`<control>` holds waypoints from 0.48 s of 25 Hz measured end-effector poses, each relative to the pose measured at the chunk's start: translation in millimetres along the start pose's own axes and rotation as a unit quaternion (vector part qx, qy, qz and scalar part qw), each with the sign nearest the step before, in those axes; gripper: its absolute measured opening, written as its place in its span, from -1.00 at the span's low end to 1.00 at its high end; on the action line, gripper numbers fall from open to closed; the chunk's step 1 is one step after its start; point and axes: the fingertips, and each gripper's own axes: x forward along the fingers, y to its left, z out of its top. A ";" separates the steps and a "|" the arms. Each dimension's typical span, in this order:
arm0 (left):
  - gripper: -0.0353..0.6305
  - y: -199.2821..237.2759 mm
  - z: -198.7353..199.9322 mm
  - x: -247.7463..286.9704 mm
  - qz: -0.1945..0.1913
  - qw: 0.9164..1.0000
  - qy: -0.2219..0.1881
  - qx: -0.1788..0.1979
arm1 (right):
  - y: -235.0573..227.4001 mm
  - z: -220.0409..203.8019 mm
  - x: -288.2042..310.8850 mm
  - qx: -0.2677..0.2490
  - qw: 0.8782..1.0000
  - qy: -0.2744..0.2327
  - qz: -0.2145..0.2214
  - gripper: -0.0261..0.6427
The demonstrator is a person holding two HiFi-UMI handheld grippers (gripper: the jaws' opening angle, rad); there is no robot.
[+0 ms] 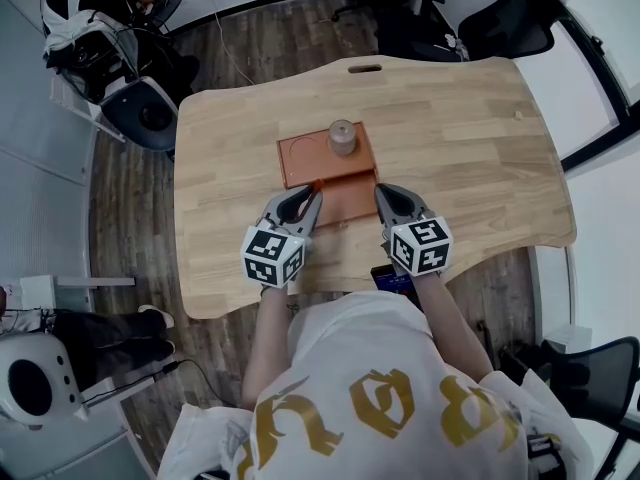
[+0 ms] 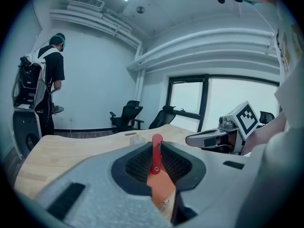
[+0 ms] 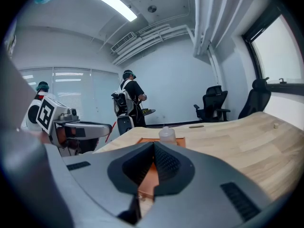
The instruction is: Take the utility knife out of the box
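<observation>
An orange-brown flat box (image 1: 312, 157) lies mid-table, and a small clear bottle (image 1: 342, 137) stands on its far part. The box's near part (image 1: 347, 199) sits between my two grippers. My left gripper (image 1: 308, 194) is shut on the box's left edge: an orange flap (image 2: 162, 186) and a thin red strip with a rivet (image 2: 155, 155) stand between its pads. On the right edge, my right gripper (image 1: 382, 195) is shut with the orange panel (image 3: 151, 175) pinched between its pads. I cannot make out a utility knife with certainty.
The wooden table (image 1: 470, 138) has a slot handle (image 1: 365, 67) at its far edge. Office chairs (image 1: 500, 23) stand beyond it. A person with a backpack (image 3: 128, 103) stands by equipment (image 1: 140, 108) off the far left.
</observation>
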 end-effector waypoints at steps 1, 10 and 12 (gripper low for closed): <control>-0.73 0.0 -0.4 0.6 -0.001 1.000 0.001 0.000 | -0.7 -0.4 0.3 0.001 1.000 0.000 -0.001 -0.89; -0.73 -1.5 -4.2 10.3 -0.012 1.000 0.005 0.002 | -12.7 -6.2 -3.0 0.006 1.000 0.008 -0.016 -0.89; -0.73 -2.6 -3.5 12.8 -0.013 1.000 0.006 0.003 | -16.4 -6.5 -3.7 0.007 1.000 0.008 -0.020 -0.89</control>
